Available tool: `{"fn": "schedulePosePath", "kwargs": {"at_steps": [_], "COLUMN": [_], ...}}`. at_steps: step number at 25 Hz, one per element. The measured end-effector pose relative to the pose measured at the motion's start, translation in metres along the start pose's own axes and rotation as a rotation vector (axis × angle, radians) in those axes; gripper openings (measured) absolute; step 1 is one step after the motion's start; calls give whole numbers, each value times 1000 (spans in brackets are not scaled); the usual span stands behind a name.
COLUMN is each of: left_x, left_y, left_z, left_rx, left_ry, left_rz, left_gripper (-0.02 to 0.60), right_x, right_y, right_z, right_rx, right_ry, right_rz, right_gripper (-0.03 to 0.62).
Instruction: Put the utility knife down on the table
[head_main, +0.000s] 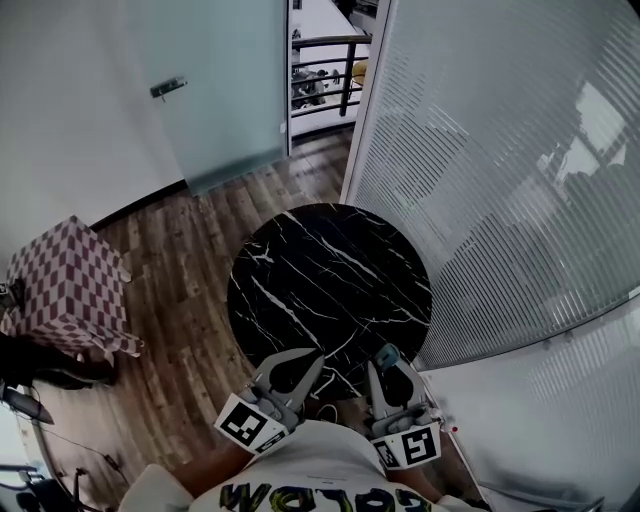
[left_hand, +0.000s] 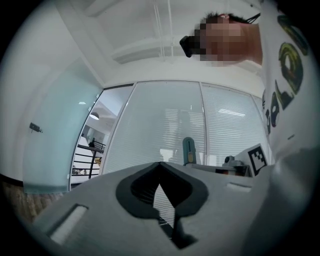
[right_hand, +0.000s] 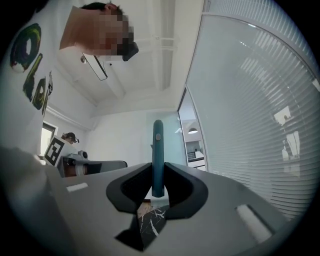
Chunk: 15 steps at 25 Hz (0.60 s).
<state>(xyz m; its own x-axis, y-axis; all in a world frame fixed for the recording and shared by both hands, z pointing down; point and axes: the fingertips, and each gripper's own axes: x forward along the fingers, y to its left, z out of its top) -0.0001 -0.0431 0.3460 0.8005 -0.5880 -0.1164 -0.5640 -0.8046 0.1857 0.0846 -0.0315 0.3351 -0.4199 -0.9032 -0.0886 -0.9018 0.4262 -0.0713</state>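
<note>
We've got the slim teal plastic utility knife standing upright, pinched at its lower end in the right gripper, dark pads pressing on both flat sides. It's up in the air over the near edge of the round black marble table, the glossy one with white veins, not on it. The left gripper has its grey jaws closed tip to tip, with nothing between them. There's a wood-plank floor all round and slatted blinds on the right.
</note>
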Motion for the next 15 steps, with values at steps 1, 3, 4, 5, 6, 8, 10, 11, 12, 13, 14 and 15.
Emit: {"fn": "schedulePosePath", "kwargs": {"at_steps": [1, 3, 4, 5, 6, 8, 10, 11, 12, 13, 14, 15], "left_x": [2, 9, 11, 13, 15, 17, 18, 18, 18, 18, 19, 20], "left_y": [-2, 0, 1, 2, 3, 6, 10, 12, 13, 14, 14, 15], "left_z": [0, 0, 0, -1, -1, -2, -6, -8, -11, -13, -15, -17], "left_rx": [3, 10, 10, 12, 18, 30, 24, 18, 13, 12, 11, 10], "left_ry": [-1, 3, 7, 9, 10, 9, 14, 19, 25, 30, 36, 39], "left_rz": [-3, -8, -9, -8, -7, -2, 8, 13, 15, 16, 16, 15], "left_gripper": [0, 0, 0, 0, 0, 0, 0, 0, 0, 0, 0, 0], "right_x": [1, 5, 7, 8, 9, 11, 13, 14, 14, 14, 15, 16], "right_y": [-2, -7, -10, -12, -13, -16, -17, -17, -16, -17, -17, -18], "right_z": [1, 1, 0, -1, -3, -6, -10, -13, -16, -18, -20, -22], "right_rx": [-6, -10, -7, -3, 0, 1, -3, -4, -5, -5, -6, -6], "right_ry": [-2, -7, -7, -4, 0, 10, 34, 47, 58, 65, 69, 72], "right_rz": [3, 6, 7, 7, 8, 13, 19, 22, 24, 27, 28, 29], "right_gripper": [72, 72, 72, 72, 72, 72, 72, 72, 72, 72, 72, 72]}}
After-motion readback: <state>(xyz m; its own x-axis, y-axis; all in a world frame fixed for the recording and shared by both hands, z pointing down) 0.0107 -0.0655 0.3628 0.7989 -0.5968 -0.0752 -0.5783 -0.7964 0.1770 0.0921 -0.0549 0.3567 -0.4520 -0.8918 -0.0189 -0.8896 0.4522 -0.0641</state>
